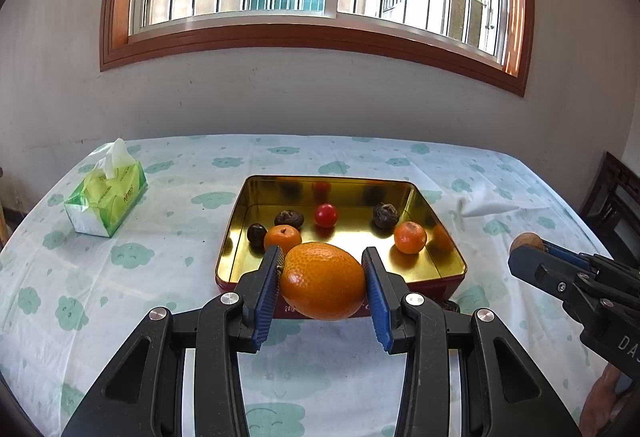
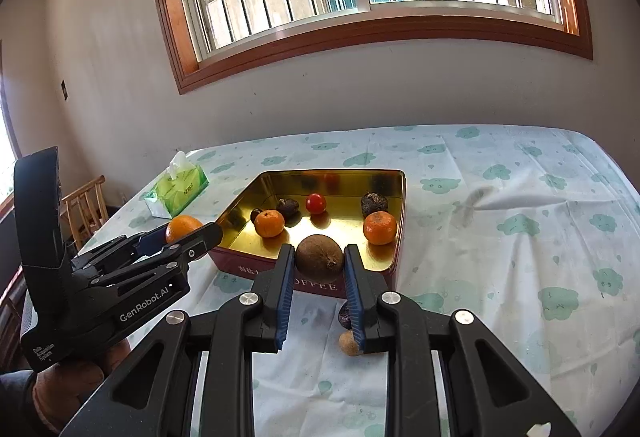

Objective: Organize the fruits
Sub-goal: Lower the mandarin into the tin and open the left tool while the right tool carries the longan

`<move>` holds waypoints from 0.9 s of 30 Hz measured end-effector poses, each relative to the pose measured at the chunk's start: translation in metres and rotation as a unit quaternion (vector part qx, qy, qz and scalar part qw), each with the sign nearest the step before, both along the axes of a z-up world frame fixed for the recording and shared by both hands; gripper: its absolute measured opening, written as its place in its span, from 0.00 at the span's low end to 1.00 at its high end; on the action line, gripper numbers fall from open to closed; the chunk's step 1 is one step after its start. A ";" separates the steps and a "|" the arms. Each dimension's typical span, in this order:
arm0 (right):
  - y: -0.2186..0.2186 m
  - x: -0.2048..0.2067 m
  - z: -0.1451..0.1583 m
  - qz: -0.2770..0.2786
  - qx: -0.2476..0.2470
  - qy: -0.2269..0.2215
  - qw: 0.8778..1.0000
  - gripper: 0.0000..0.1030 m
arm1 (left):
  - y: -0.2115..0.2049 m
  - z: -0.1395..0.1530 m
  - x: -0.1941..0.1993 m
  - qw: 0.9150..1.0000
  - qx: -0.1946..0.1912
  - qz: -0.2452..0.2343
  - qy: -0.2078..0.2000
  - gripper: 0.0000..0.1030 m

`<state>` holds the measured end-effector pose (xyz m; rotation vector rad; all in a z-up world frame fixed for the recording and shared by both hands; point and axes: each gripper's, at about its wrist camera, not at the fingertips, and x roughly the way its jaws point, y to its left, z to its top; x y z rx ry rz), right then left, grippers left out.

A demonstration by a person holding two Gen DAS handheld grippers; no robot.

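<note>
My left gripper is shut on a large orange and holds it above the near edge of the gold tin tray. My right gripper is shut on a brown round fruit, also just in front of the tray. The tray holds two small tangerines, a red cherry tomato and three dark wrinkled fruits. In the right wrist view the left gripper with its orange shows at the left. The right gripper shows at the right of the left wrist view.
A green tissue box stands at the far left of the table. A small tan fruit and a dark fruit lie on the cloth in front of the tray. A crumpled white tissue lies at the right. A wooden chair stands beside the table.
</note>
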<state>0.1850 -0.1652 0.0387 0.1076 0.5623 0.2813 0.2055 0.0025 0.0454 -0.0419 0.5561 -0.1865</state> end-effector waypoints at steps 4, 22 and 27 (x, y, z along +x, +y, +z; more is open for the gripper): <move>0.001 0.008 0.003 -0.003 0.002 -0.004 1.000 0.22 | -0.001 0.003 0.007 1.000 0.004 0.001 -0.005 0.40; 0.002 0.037 0.001 -0.010 0.004 0.001 1.000 0.22 | 0.001 0.007 0.034 1.000 0.015 0.005 -0.014 0.40; 0.003 0.045 0.002 -0.012 0.006 0.000 1.000 0.22 | 0.001 0.007 0.040 1.000 0.018 0.005 -0.016 0.40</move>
